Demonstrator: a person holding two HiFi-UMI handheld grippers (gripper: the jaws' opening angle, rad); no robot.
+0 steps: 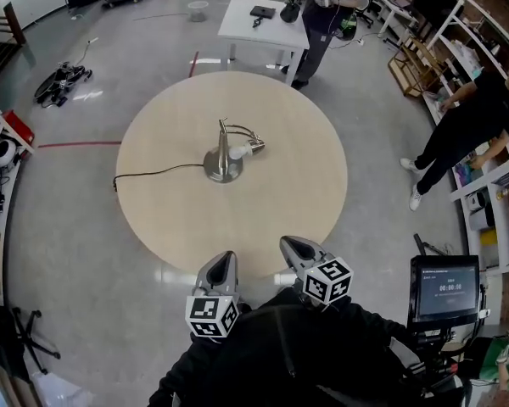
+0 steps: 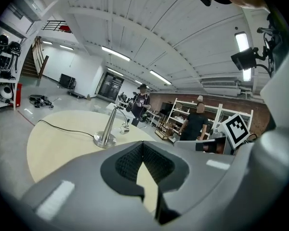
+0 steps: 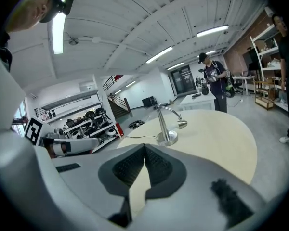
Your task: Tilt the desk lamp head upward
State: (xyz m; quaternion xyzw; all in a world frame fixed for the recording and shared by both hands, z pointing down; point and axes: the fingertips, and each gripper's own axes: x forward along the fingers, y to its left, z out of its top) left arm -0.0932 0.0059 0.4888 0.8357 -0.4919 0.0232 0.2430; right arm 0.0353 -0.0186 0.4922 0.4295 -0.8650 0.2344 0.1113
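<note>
A silver desk lamp [image 1: 223, 161] stands near the middle of the round light-wood table [image 1: 170, 202], its base [image 2: 104, 139] on the top and its head [image 1: 253, 147] bent over and pointing down to the right. The lamp [image 3: 166, 124] also stands far ahead in the right gripper view. My left gripper [image 1: 222, 265] and right gripper [image 1: 293, 246] hover at the table's near edge, well short of the lamp. Both are shut with nothing between their jaws.
A black cord [image 1: 148, 175] runs from the lamp base off the table's left edge. A white table [image 1: 263, 24] stands beyond, with a person [image 1: 322, 19] beside it. Another person [image 1: 467, 130] is by the shelves [image 1: 500, 202] at right. A monitor [image 1: 444, 289] stands near right.
</note>
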